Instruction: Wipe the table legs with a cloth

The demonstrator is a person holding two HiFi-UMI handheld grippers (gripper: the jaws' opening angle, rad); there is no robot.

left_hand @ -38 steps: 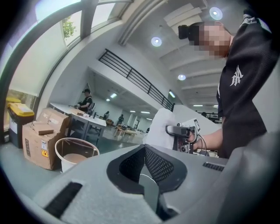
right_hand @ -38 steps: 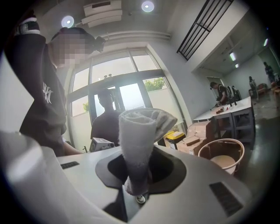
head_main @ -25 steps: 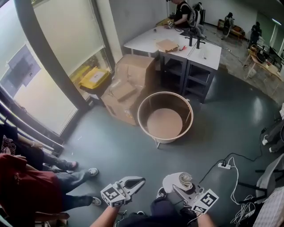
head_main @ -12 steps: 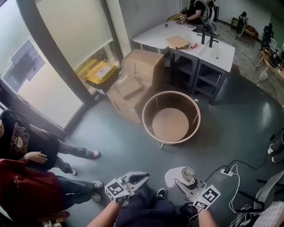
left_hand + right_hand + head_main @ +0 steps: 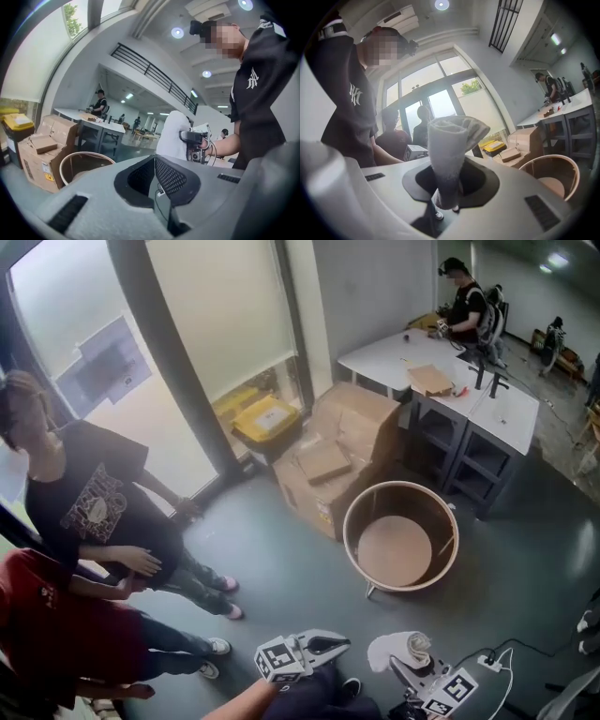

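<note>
Already has the cloth [image 5: 449, 140] nipped by its lower end in the right gripper [image 5: 446, 202], jaws closed tight on the roll; leaves the loose, bunched top standing up past the fingertips, long axis along the jaws. Finds the round wooden table [image 5: 401, 521] ahead of that claw and a little to its right, well apart across the grey floor [image 5: 281, 559]; shows one thin leg [image 5: 369, 591] under the near rim, with any others hidden behind the drum wall. Probably means those legs as the target, though cannot rule out the white desks [image 5: 511, 418] farther ahead, past the cardboard boxes [image 5: 342, 451]. Carries the left gripper [image 5: 337, 645] just beside the right one, to its left, jaws together on nothing; puts the cloth-bearing claw a shade nearer the table. Calls for a reach forward and well down, low enough to lay the cloth's side against an upright leg; risks the roll slipping if pressed end-on. Has two bystanders [image 5: 84, 521] off to the left of both claws, clear of that path.
</note>
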